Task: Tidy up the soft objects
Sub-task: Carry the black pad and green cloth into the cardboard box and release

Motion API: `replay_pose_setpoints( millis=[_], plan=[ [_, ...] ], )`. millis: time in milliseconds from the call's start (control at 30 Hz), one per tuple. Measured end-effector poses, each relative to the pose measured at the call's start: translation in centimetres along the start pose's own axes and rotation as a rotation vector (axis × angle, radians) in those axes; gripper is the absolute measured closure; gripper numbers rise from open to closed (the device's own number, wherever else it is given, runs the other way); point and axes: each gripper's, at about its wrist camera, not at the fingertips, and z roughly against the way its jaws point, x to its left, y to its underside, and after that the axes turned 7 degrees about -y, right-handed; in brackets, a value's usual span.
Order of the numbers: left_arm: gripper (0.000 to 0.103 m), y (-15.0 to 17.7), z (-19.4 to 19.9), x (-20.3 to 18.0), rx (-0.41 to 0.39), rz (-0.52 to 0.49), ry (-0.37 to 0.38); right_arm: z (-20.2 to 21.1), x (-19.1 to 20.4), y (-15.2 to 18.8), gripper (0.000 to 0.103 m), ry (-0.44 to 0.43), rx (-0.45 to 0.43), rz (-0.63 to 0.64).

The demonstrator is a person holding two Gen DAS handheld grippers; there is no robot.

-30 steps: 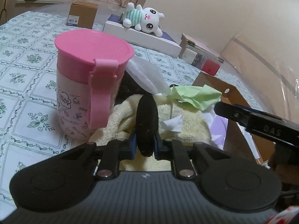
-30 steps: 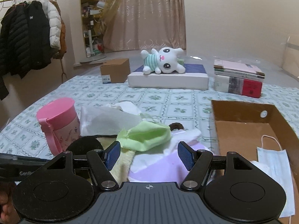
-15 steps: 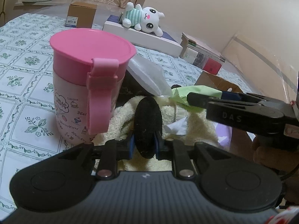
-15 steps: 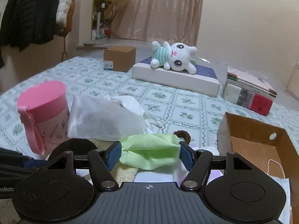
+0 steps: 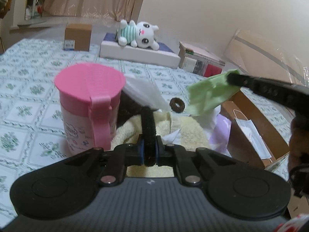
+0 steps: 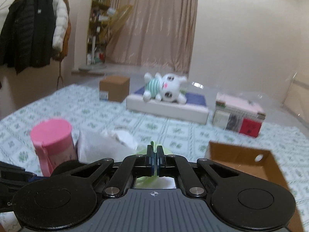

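Both grippers pinch soft things above a pile beside a pink cup.

The left gripper [image 5: 148, 150] has its fingers pressed onto a black pad [image 5: 147, 127], which stands on edge, its long axis running straight ahead from the fingers over a yellow towel [image 5: 185, 135]. The right gripper [image 6: 154, 157] is clamped on a green cloth [image 5: 209, 95]; in the left wrist view the cloth hangs off the fingertips, up and to the right of the left gripper, its long side slanting down toward the left. A cardboard box [image 5: 256, 119] lies to the right with a face mask [image 5: 251, 131] in it. The pink cup [image 5: 88, 106] stands just left of the left gripper, a white bag [image 5: 144, 92] behind it.
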Motion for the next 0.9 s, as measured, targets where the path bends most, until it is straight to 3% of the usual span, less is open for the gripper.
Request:
replay_pose_setpoints(
  millis=[200, 533, 900],
  plan=[
    [0.095, -0.6, 2.7, -0.4, -0.029, -0.009, 0.004, 4.1, -0.7, -1.6, 0.101, 0.034, -0.073, -0.020],
    [0.095, -1.1, 4.6, -3.2, -0.045, -0.057, 0.049, 9.2, -3.6, -0.2, 0.101, 0.126, -0.075, -0.073],
    [0.095, -2.0, 1.5, -12.0, -0.027, -0.142, 0.201, 13.3, -11.1, 2.7, 0.101, 0.277, -0.061, -0.179]
  ],
)
